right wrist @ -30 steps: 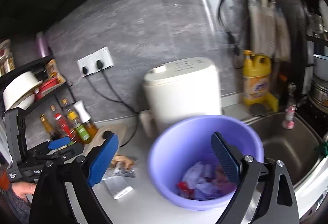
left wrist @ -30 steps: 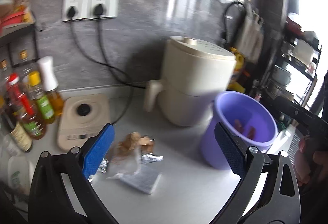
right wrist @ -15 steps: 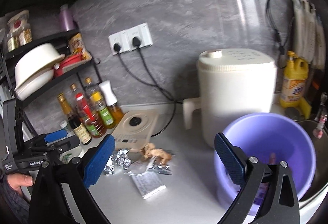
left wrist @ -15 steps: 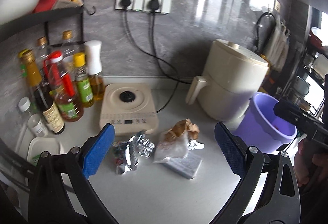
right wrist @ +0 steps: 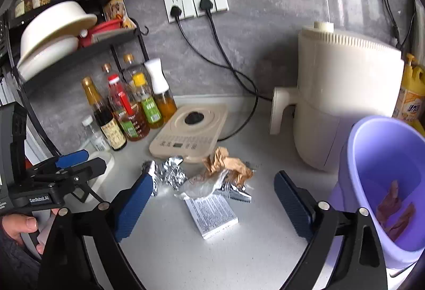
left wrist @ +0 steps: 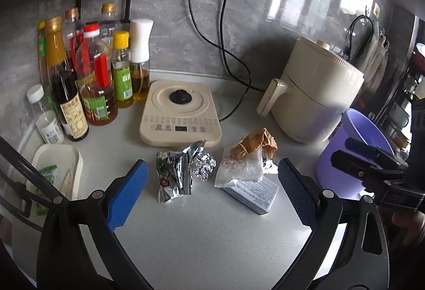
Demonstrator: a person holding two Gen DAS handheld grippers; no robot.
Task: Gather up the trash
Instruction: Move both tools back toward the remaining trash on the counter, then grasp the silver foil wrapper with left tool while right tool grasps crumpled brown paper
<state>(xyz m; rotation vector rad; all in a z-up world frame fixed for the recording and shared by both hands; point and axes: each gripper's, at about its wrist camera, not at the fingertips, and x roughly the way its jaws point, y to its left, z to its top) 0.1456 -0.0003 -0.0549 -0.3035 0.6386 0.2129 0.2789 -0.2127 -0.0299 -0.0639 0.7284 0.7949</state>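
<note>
Trash lies on the white counter: a silver foil wrapper (left wrist: 175, 175) (right wrist: 170, 173), a crumpled brown paper with a clear bag (left wrist: 249, 154) (right wrist: 225, 167), and a small white printed box (left wrist: 252, 194) (right wrist: 212, 213). A purple bucket (left wrist: 353, 154) (right wrist: 385, 183) stands at the right with some scraps inside. My left gripper (left wrist: 212, 191) is open and empty above the counter just before the trash. My right gripper (right wrist: 212, 207) is open and empty over the box, left of the bucket.
A cream induction hob (left wrist: 180, 114) sits behind the trash, with oil and sauce bottles (left wrist: 93, 82) to its left and a cream air fryer (left wrist: 313, 96) to its right. Two black cords (left wrist: 228, 51) hang from wall sockets. A white tray (left wrist: 55, 170) lies at the left.
Both grippers have swung left, away from the bucket, so the trash pile now sits between each pair of fingers. Both stayed open and empty.
</note>
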